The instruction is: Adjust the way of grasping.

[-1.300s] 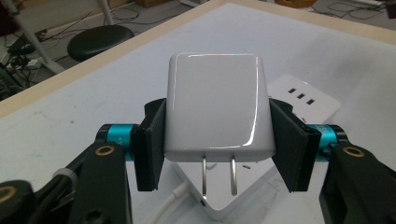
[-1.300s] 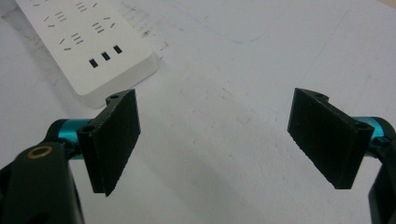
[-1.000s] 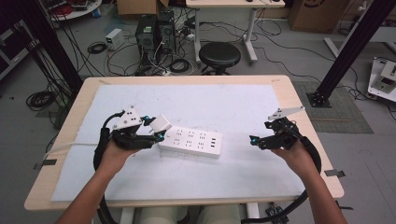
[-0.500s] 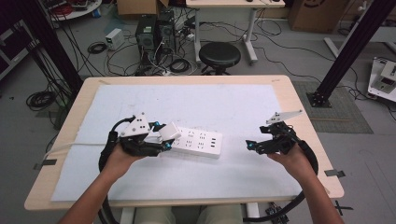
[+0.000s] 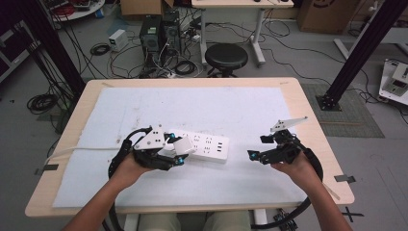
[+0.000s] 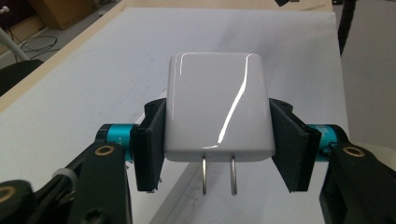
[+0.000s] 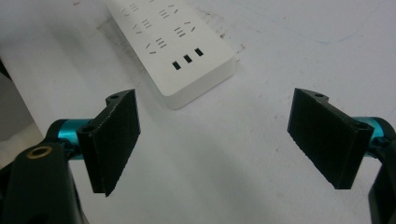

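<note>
A white power strip (image 5: pixel 206 146) lies on the white mat near the table's middle; its socket end with three small ports (image 7: pixel 187 59) lies just ahead of the right gripper. My left gripper (image 5: pixel 177 148) is shut on a glossy white plug adapter (image 6: pixel 218 108), held by its sides, with two metal prongs (image 6: pixel 218 175) pointing down over the strip's left end. The adapter (image 5: pixel 183 146) sits above the strip in the high view. My right gripper (image 5: pixel 255 156) stands open a short way right of the strip, its black pads (image 7: pixel 116 137) wide apart with bare mat between them.
A white cable (image 5: pixel 79 150) runs from the strip off the table's left edge. The white mat (image 5: pixel 231 108) covers most of the wooden table (image 5: pixel 315 132). Behind the table stand a black stool (image 5: pixel 226 57), computer cases and floor cables.
My left gripper has carried the adapter rightward and down over the strip's left end. My right gripper has shifted slightly left toward the strip and stays open.
</note>
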Demonstrator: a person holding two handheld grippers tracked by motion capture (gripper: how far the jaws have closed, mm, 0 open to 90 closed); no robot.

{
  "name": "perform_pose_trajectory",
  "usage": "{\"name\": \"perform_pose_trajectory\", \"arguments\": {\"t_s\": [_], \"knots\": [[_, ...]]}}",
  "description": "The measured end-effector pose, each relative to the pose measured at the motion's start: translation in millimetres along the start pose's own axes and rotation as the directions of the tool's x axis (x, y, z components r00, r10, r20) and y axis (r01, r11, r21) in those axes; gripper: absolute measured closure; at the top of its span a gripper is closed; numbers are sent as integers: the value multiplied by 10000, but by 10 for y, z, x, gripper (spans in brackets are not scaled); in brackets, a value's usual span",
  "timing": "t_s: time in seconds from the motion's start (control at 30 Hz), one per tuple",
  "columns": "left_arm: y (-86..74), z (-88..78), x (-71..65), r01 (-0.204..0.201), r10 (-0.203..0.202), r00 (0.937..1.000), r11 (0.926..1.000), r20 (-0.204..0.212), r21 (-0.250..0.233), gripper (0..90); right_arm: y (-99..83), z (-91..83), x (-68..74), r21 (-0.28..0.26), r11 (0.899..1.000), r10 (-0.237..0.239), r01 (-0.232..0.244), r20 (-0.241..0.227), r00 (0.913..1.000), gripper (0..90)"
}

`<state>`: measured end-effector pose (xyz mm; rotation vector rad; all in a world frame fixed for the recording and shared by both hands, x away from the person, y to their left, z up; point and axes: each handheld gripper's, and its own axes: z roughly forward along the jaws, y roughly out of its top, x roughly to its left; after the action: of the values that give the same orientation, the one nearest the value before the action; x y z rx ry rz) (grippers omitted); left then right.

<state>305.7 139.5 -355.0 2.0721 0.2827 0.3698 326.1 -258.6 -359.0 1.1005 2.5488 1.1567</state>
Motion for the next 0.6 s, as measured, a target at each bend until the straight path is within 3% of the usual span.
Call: {"name": "perform_pose_trajectory", "arguments": {"t_s": [0.2, 0.33, 0.6], "knots": [[13, 69, -59, -336, 336, 9990, 9994, 284, 9, 425, -3, 15, 30, -255, 9979, 572, -587, -569, 9967, 172], [28, 146, -112, -560, 559, 9969, 9984, 554, 14, 425, 29, 33, 83, -338, 9944, 954, -1004, -1281, 9872, 172], [53, 242, -181, -913, 912, 9920, 9958, 873, -32, 425, 132, 91, 191, -195, 9938, 1035, -1094, -1956, 9752, 175]]}}
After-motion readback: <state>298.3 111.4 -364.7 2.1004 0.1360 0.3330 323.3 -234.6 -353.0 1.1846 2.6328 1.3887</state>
